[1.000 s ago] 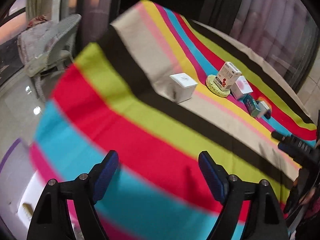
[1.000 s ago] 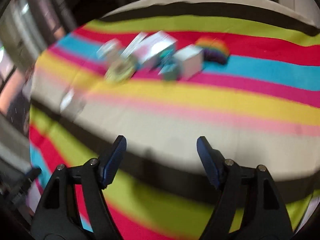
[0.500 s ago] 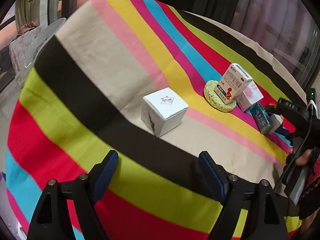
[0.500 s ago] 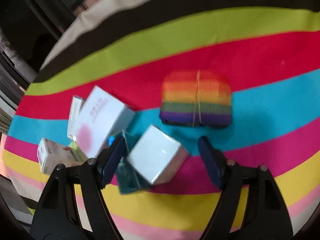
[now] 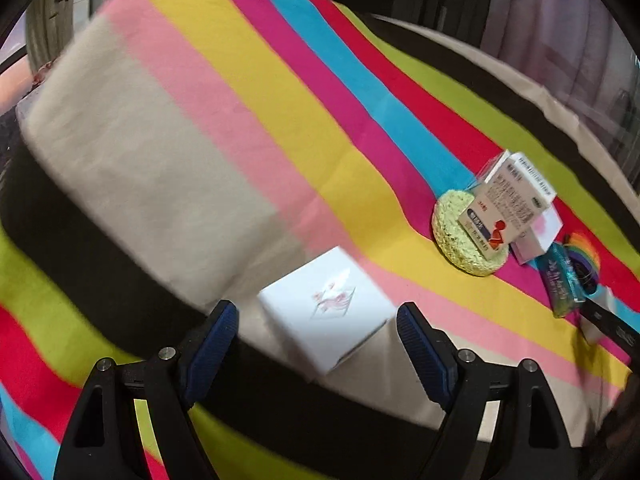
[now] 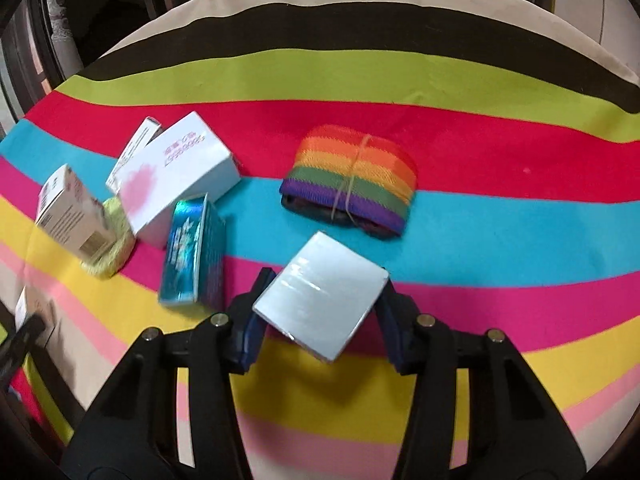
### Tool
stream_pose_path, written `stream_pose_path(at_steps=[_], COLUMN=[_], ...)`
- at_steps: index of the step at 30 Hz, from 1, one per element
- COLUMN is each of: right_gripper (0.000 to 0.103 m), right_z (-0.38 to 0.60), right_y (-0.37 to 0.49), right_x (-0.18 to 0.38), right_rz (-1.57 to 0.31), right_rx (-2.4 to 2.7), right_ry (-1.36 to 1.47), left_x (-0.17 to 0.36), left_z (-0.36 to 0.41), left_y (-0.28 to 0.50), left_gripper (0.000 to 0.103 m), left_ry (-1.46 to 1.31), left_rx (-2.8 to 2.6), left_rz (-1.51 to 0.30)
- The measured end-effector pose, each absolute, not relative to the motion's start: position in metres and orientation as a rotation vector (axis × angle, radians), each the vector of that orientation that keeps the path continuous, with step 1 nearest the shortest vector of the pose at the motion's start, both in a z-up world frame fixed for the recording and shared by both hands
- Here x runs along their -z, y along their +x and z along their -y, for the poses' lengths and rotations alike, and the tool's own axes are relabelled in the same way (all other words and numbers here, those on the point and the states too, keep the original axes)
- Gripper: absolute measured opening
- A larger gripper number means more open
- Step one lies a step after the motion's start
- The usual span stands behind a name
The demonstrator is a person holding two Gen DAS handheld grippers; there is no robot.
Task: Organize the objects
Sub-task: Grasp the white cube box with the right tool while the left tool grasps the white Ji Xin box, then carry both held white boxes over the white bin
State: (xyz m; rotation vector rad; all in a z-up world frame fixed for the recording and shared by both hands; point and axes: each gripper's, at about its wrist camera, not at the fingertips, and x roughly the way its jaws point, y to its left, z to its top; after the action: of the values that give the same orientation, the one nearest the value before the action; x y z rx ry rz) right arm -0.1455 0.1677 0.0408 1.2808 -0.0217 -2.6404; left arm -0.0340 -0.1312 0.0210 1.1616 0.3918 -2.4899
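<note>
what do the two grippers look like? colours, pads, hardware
Both look identical. The left gripper has two black plastic fingers shaped like open triangular frames, with round silver fasteners at the joints and ribbed dark blue pads on the inner faces. The right gripper shows the same black frames, silver fasteners and blue pads. No cables, markings or sleeves are visible.
</note>
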Motion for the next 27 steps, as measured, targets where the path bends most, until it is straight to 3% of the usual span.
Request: stream_pose_path(at_steps=[3,14,27], right_gripper=[0.053,0.053,0.053], right_z=[-0.177,-0.194,-0.18], right_y=[-0.128,-0.03,0.004], right_x=[-0.046,-0.057,-0.027], right_rz=[0.061,-0.014,-0.042], right_rx=[2.608,2.512,2.451], right_ry=[1.295,1.227,1.125], left_x=[-0.021,-0.025,-0.03], left_z=[0.119,0.07,0.027], left_y=[-0.042,0.041,0.081], left_gripper=[0.056,0.056,0.056], left_ry=[1.198,1.183,1.141], left_rx=[2.481,2.579,2.629], left_rz=[-0.272,-0.389,-0.33])
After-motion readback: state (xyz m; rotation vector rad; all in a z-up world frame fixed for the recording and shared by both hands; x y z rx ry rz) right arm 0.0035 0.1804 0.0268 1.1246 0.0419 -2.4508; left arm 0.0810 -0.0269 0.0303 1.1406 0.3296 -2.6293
